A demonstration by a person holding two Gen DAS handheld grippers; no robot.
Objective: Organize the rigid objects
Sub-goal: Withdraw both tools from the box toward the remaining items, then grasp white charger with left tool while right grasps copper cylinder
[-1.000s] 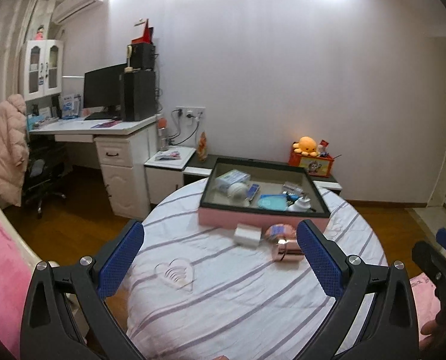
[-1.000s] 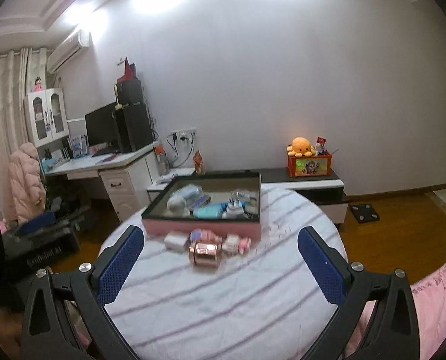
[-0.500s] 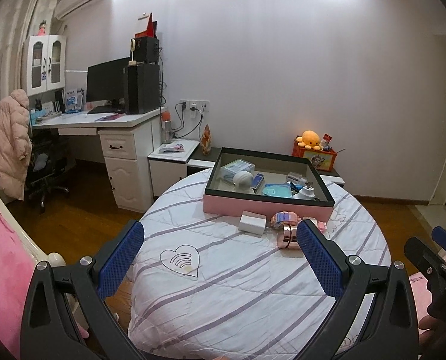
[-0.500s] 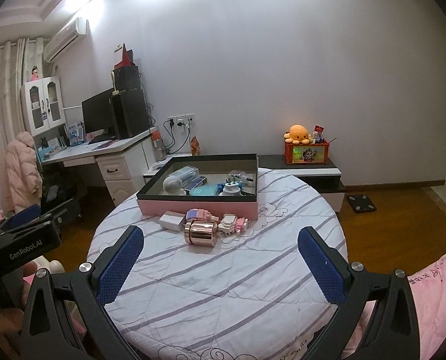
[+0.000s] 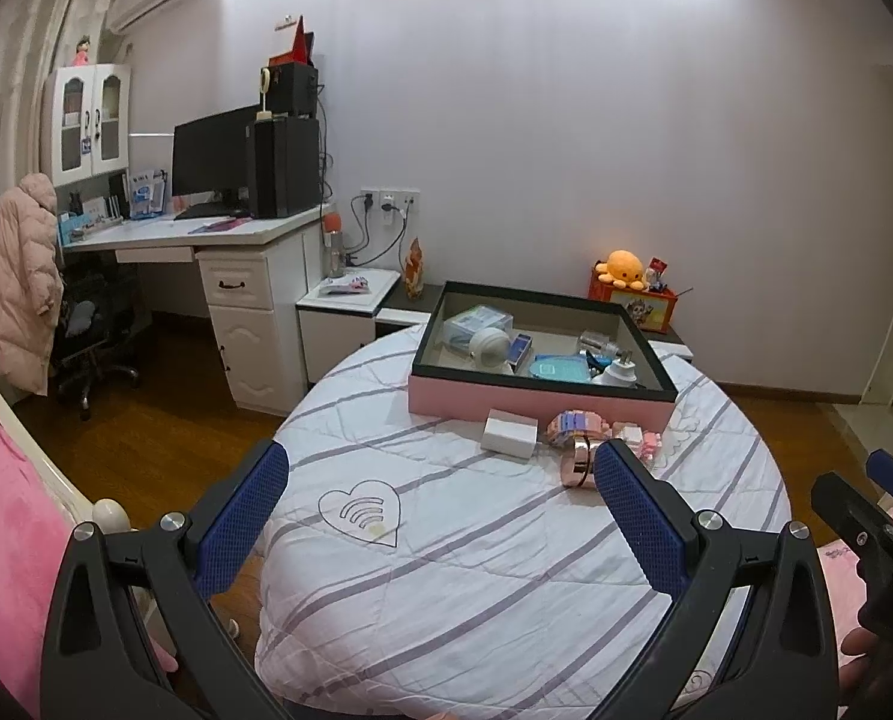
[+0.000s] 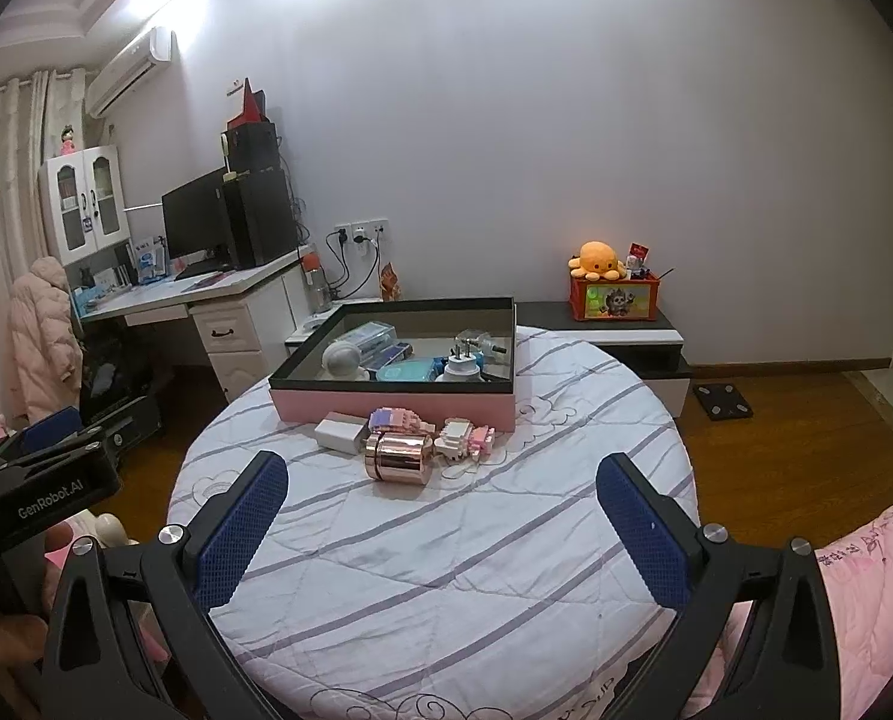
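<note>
Right wrist view: right tongs point(image 6: 440, 531) spread wide apart, empty, hanging over the near half of the round desk with white quilted striped cover point(image 6: 446, 570). Left tongs point(image 5: 440, 516) likewise wide apart, empty.

Loose items sit in a row at 12 o'clock from the right tongs, just in front of the pink shallow box with black rim point(image 6: 398, 405): shiny rose-gold metal cylinder point(image 6: 399, 457) lying on its side, white small rectangular box point(image 6: 339, 433) at its 10 o'clock, pastel pink-blue brick-block figure point(image 6: 393, 420) touching behind it, white-pink brick-block figure point(image 6: 466, 438) at its 3 o'clock. Pink box already holds a white round gadget point(image 6: 341, 358), a teal flat case point(image 6: 407, 370), a white plug adapter point(image 6: 462, 367) and more.

Handling guess: cylinder looks stiff, heavier than the rest, slick polished surface, and will roll. Pinch across the curved body at mid-length, pads square to its axis, or across its two flat ends. White box looks light and rigid; take its long flat sides. Block figures look fragile, bits may snap off; grip the widest solid part, gentle squeeze. Neighbours touch the cylinder, so fingers may nudge them.
</note>
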